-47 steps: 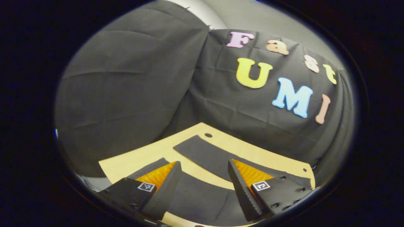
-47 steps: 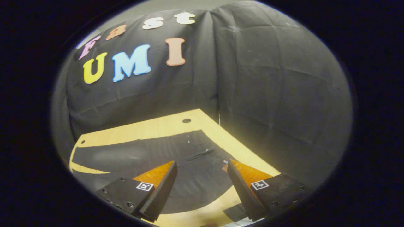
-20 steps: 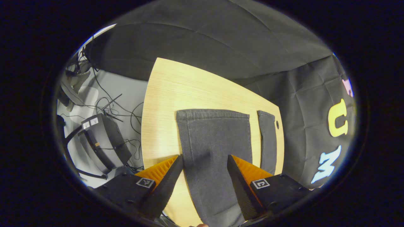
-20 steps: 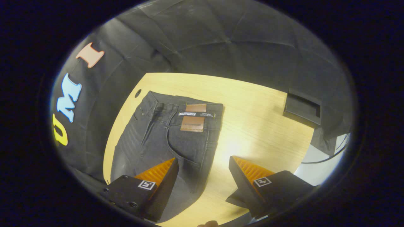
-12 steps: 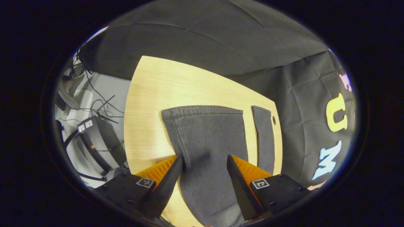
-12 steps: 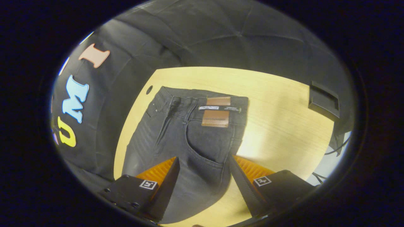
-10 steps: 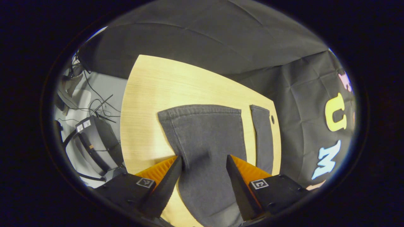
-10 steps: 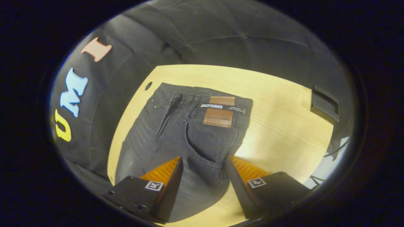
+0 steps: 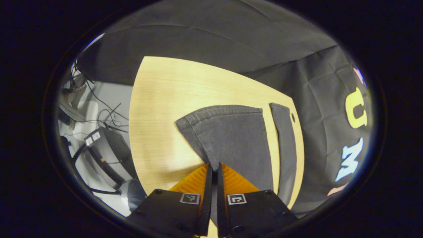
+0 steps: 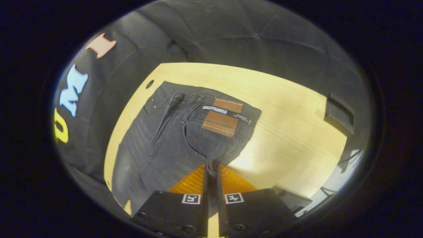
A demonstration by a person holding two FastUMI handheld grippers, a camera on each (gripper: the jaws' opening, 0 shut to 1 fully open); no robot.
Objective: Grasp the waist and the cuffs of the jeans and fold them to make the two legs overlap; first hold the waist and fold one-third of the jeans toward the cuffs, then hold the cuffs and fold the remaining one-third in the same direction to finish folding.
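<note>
Dark grey jeans [image 10: 172, 138] lie flat on a light wooden table [image 10: 284, 129]. In the right gripper view the waist end with two brown leather patches [image 10: 222, 120] points away from me, and my right gripper [image 10: 211, 168] is shut on the near side edge of the hip, the cloth bunched between its fingers. In the left gripper view the near leg [image 9: 231, 138] ends in a hemmed cuff, and the far leg [image 9: 286, 145] lies beside it with a strip of table between. My left gripper [image 9: 213, 167] is shut on the near leg's side edge, pulling it into a point.
A black box [image 10: 340, 114] sits on the table's far right edge in the right gripper view. Off the table's left edge in the left gripper view stand a black device [image 9: 105, 155] and loose cables [image 9: 99, 109] on the floor. Black cloth walls surround the table.
Both grippers have gone from open astride the jeans' edges to shut on the cloth. The near leg's edge and the hip's edge are now drawn up into the fingers.
</note>
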